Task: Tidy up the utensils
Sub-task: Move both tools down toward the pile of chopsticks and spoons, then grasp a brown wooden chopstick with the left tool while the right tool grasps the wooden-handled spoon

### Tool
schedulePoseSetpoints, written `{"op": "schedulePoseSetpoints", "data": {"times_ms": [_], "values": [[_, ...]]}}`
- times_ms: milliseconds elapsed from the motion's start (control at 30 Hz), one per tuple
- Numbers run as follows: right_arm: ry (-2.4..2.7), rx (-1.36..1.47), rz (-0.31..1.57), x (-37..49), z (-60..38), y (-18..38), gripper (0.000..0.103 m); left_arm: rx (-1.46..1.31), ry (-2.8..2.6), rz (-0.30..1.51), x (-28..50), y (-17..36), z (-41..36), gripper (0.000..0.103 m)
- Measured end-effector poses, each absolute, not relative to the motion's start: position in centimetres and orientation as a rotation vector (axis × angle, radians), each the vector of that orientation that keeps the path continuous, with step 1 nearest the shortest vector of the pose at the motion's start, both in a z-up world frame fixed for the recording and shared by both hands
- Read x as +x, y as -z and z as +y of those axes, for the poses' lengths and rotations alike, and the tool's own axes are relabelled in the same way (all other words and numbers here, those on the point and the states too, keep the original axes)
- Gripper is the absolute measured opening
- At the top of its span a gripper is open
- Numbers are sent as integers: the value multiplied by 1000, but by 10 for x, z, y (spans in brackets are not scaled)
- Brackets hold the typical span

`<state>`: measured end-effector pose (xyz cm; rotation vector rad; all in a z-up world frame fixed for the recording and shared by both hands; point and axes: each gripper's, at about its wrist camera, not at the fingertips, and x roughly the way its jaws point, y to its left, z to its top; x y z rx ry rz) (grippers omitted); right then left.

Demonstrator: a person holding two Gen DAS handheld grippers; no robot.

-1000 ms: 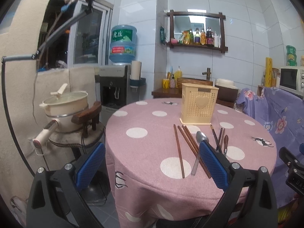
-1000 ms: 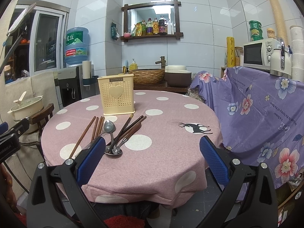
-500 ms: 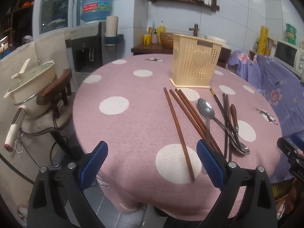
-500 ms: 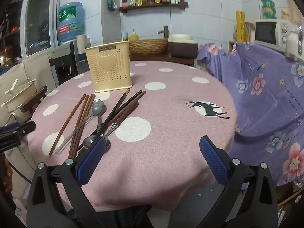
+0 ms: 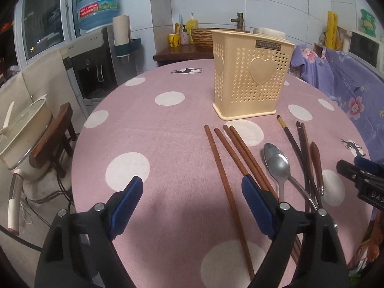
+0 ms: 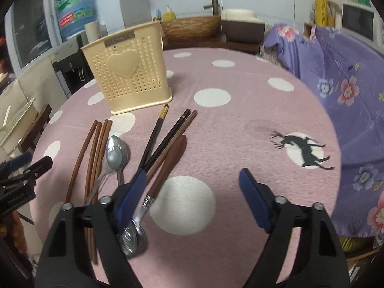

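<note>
both sets of jaws wide open, empty. left gripper [image 5: 192, 201] hangs over the reddish chopsticks [image 5: 225, 168], long axis running away twd the perforated holder [image 5: 252, 81]. right gripper [image 6: 192, 189] sits nearer the dark chopsticks [image 6: 165, 134] & spoons [image 6: 116, 151]; only its view shows the wooden-handled spoon's [image 6: 168, 160] bowl.

left gripper [image 5: 192, 198] fingers spread wide, right gripper [image 6: 193, 192] likewise, both empty
</note>
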<state>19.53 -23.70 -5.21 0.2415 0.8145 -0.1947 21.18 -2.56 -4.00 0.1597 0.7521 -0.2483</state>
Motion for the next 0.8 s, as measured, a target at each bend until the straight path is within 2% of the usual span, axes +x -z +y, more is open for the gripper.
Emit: {"op": "schedulePoseSetpoints", "data": {"times_ms": [33, 200, 300, 633, 800], "values": [[201, 248, 832, 202, -237, 54, 61, 163, 247, 754, 215, 41, -27, 82], [212, 301, 910, 227, -237, 65, 43, 194, 231, 755, 228, 43, -32, 81], [211, 330, 931, 234, -237, 70, 40, 190, 228, 761, 232, 45, -32, 81], [242, 295, 945, 246, -230, 73, 21, 205, 221, 786, 243, 51, -34, 79], [235, 303, 946, 251, -233, 74, 20, 210, 236, 798, 246, 52, -40, 79]]}}
